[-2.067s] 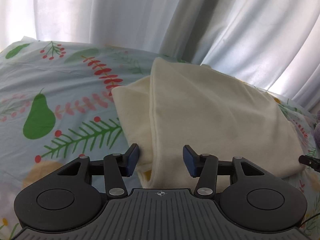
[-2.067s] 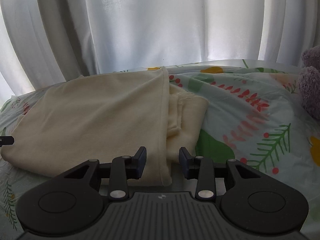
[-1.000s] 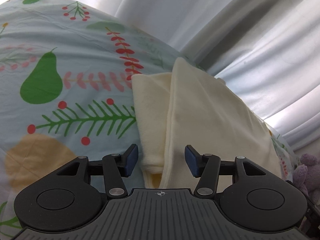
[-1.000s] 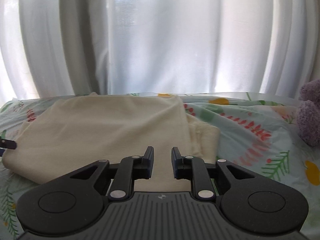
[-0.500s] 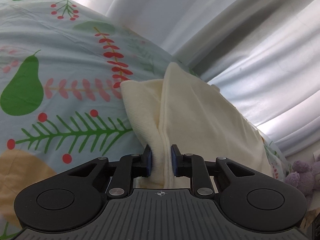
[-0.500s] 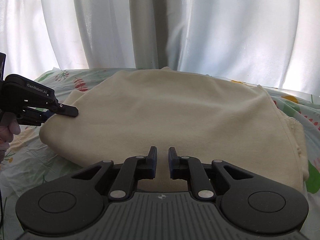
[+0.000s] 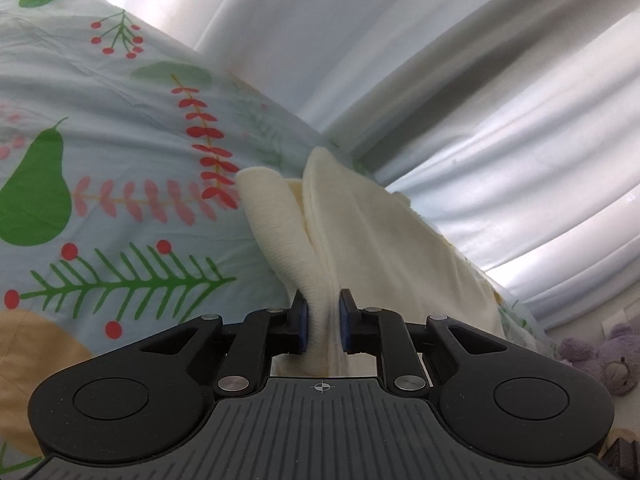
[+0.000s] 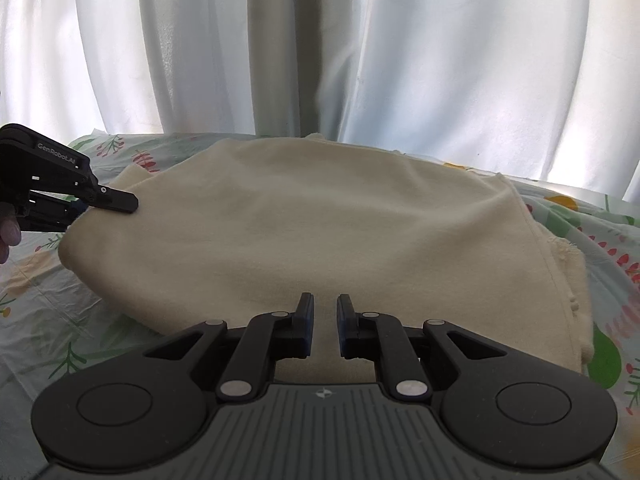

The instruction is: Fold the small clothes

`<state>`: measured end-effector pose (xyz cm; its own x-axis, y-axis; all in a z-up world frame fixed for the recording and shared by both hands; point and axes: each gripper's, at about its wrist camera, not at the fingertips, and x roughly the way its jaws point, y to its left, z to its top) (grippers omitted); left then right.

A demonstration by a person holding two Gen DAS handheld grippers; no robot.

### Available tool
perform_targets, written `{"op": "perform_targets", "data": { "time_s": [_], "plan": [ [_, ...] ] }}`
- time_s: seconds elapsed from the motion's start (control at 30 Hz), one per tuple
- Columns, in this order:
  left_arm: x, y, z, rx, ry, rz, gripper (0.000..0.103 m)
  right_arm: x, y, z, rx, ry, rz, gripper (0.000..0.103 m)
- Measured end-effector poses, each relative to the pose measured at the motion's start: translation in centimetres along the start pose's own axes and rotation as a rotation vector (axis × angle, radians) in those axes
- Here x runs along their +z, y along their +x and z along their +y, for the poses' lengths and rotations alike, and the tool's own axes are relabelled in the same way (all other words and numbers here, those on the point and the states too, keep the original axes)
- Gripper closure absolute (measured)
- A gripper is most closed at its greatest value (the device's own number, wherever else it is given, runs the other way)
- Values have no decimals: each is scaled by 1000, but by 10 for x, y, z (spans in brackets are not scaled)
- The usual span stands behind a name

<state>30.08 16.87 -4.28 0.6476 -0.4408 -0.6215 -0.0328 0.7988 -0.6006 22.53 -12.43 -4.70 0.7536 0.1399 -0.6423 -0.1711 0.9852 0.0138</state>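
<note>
Left wrist view: the left gripper (image 7: 323,322) is clamped on a bunched edge of the cream garment (image 7: 372,248), its jaws having just been closing, with ribbed and smooth layers pinched together between the pads. The garment lies on the patterned bedsheet (image 7: 120,128), in front of the white curtain (image 7: 460,80). In the right wrist view the right gripper (image 8: 323,324) is set at the near edge of the garment, its jaws having just been closing to a narrow gap; whether cloth is caught between them cannot be told from the picture, though the opening is nearly at its smallest. The left gripper is seen there at the garment's left corner. The step in hand is judged to be taking hold of one side before folding. It would be done well if all layers are gripped together, both corners are raised evenly, and the fabric is kept taut so no crease is dragged across the garment
</note>
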Motion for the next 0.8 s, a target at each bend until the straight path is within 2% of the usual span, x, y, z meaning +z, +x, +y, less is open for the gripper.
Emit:
{"op": "perform_targets", "data": {
  "time_s": [0.13,0.3,0.43,0.53,0.63,0.77,0.8],
  "plan": [
    [1,-8,-41,-52,94,-25,86,-4,8,-8,10,23,65,91],
    [-15,5,-100,-97,245,8,86,-5,-7,-24,-22,94,17,91],
    [-43,39,-127,-64,334,73,85,-4,-19,-42,-40,149,-9,91],
    [-62,63,-132,-39,346,125,81,-7,-21,-51,-36,180,-3,91],
    [-70,70,-130,-55,343,152,75,-12,-20,-57,-37,194,16,91],
    [-65,42,-131,-112,318,170,72,-18,-19,-64,-47,218,24,91],
    [-64,32,-133,-131,315,149,67,-18,-19,-66,-49,222,24,91]
  ]
}}
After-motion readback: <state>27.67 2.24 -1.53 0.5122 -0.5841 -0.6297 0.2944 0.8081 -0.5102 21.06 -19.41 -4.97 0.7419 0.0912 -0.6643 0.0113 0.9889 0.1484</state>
